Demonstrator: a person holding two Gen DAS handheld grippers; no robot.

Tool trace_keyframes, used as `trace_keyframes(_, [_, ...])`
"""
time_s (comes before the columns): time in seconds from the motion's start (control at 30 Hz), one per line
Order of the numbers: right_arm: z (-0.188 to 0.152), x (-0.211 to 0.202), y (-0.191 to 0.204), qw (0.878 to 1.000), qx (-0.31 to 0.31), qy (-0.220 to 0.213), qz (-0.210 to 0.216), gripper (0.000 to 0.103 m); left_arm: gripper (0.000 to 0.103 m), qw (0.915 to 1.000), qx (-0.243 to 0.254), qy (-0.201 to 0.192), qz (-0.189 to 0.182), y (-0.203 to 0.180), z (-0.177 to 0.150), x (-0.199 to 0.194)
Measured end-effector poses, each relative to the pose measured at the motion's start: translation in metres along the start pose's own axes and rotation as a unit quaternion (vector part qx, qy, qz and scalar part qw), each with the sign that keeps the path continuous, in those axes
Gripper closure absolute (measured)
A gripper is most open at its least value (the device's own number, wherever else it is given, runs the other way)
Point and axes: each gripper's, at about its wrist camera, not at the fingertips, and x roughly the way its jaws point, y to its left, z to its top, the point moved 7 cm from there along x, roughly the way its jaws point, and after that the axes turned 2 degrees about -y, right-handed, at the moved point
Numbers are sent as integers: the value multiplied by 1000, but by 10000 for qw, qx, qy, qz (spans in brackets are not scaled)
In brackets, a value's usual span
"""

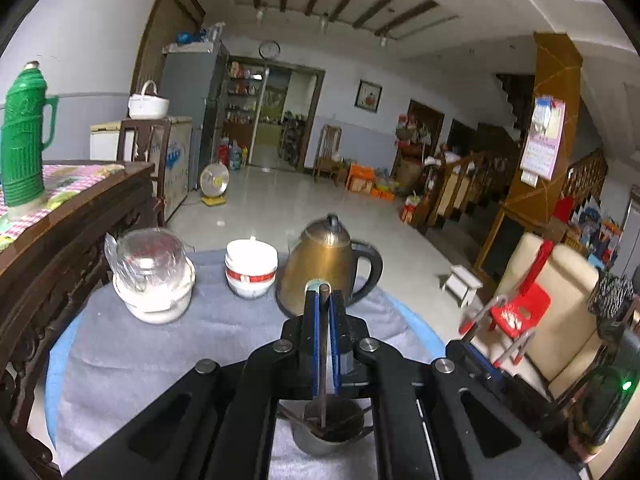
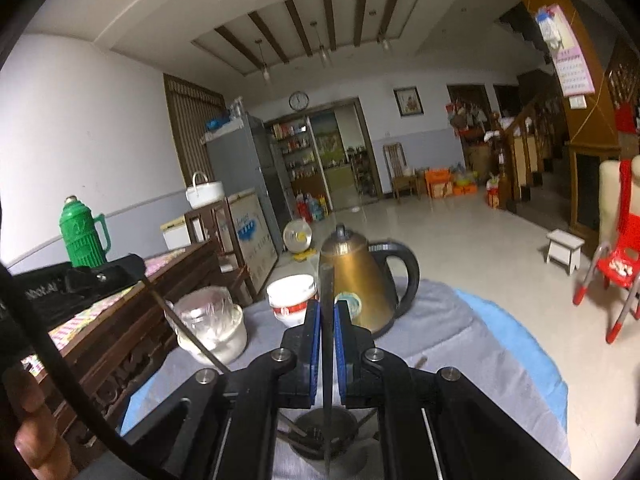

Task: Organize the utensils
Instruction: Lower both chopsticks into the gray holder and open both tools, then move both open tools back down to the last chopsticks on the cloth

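My left gripper (image 1: 324,294) is shut on a brown chopstick (image 1: 323,360) that runs down between the blue pads into a metal cup (image 1: 316,446). Several other utensils lean in that cup. In the right wrist view my right gripper (image 2: 327,304) is shut on a dark chopstick (image 2: 326,360), upright, with its thin end reaching down past the same metal cup (image 2: 304,450). At the left of that view the left gripper (image 2: 138,270) holds its brown chopstick (image 2: 188,328) slanting down toward the cup.
On the grey cloth (image 1: 160,360) behind the cup stand a brass kettle (image 1: 328,268), stacked white bowls (image 1: 251,268) and a bagged glass jar in a white bowl (image 1: 154,280). A carved wooden table (image 1: 80,216) with a green thermos (image 1: 24,136) is at the left. A red chair (image 1: 520,308) is to the right.
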Motion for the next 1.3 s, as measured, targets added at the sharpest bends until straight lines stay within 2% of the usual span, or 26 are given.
trace_keyframes(0.2, [-16, 5, -10, 9993, 180, 314, 59, 96, 98, 9992, 148, 384, 28, 2, -23, 14])
trace_keyframes(0.43, [-33, 7, -16, 9965, 426, 696, 159, 93, 97, 9969, 559, 559, -54, -6, -39, -1])
trace_keyframes(0.47, [-35, 7, -17, 9957, 495, 764, 192, 92, 92, 9964, 628, 567, -38, -7, -39, -4])
trace_keyframes(0.5, [-38, 8, -19, 9944, 570, 853, 243, 91, 79, 9959, 709, 564, -35, -7, -42, -11])
trace_keyframes(0.53, [-41, 7, -20, 9935, 629, 902, 286, 91, 73, 9960, 734, 500, -39, -7, -42, -16])
trace_keyframes(0.63, [-40, 4, -23, 9955, 656, 595, 336, 91, 71, 9963, 786, 335, 12, -7, -38, -22])
trace_keyframes(0.77, [-42, 11, -23, 9952, 637, 677, 304, 92, 71, 9968, 592, 525, -63, 1, -39, -17])
trace_keyframes(1.03, [-38, 3, -28, 9961, 629, 586, 219, 94, 71, 9977, 490, 451, -146, 15, -45, -44])
trace_keyframes(1.17, [-21, -17, -23, 9977, 520, 328, 275, 95, 70, 9970, 590, 497, -117, 25, -59, -65])
trace_keyframes(1.27, [-1, -37, -18, 9985, 426, 49, 336, 95, 59, 9965, 521, 652, -37, 42, -77, -76])
trace_keyframes(1.3, [9, -45, -16, 9983, 439, -94, 364, 95, 59, 9957, 522, 758, 40, 50, -88, -80])
